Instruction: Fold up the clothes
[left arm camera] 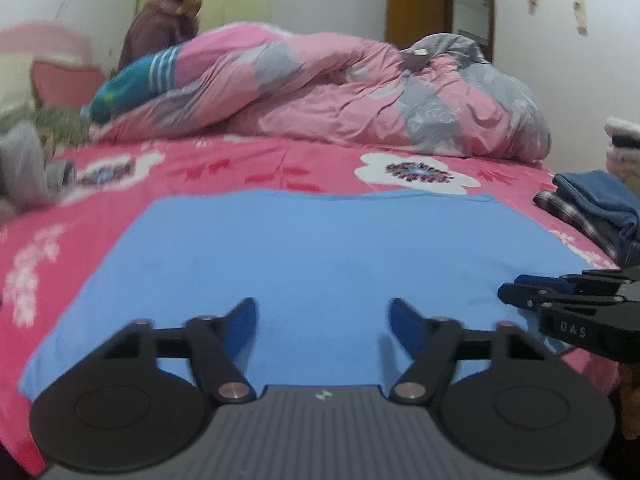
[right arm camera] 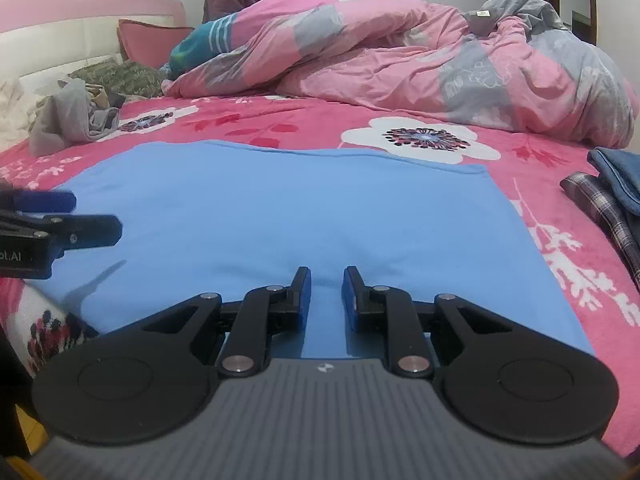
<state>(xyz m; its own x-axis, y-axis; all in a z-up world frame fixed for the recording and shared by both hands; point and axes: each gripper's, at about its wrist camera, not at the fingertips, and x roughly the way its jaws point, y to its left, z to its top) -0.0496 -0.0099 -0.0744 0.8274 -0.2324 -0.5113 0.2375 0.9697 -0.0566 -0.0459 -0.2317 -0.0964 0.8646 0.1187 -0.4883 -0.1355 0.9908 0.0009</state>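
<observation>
Lying flat, blue cloth (right arm camera: 280, 208) on pink bedspread (right arm camera: 560, 152), left tool (left arm camera: 323, 322) wide, right tool (right arm camera: 327, 292) narrow, both empty.

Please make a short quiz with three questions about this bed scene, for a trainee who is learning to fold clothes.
1. True or false: the blue garment lies spread flat on the pink floral sheet.
2. Which gripper has the wider gap between its fingers: A) the left gripper or B) the right gripper?
3. Fill in: on the right side of the bed, the dark blue clothes lie on top of a ______ cloth.

Key
1. True. It lies smooth, with no fold raised.
2. A. Both hover over the near edge of the garment, and neither pinches fabric.
3. Plaid. The plaid cloth lies under the dark blue clothes.
</observation>
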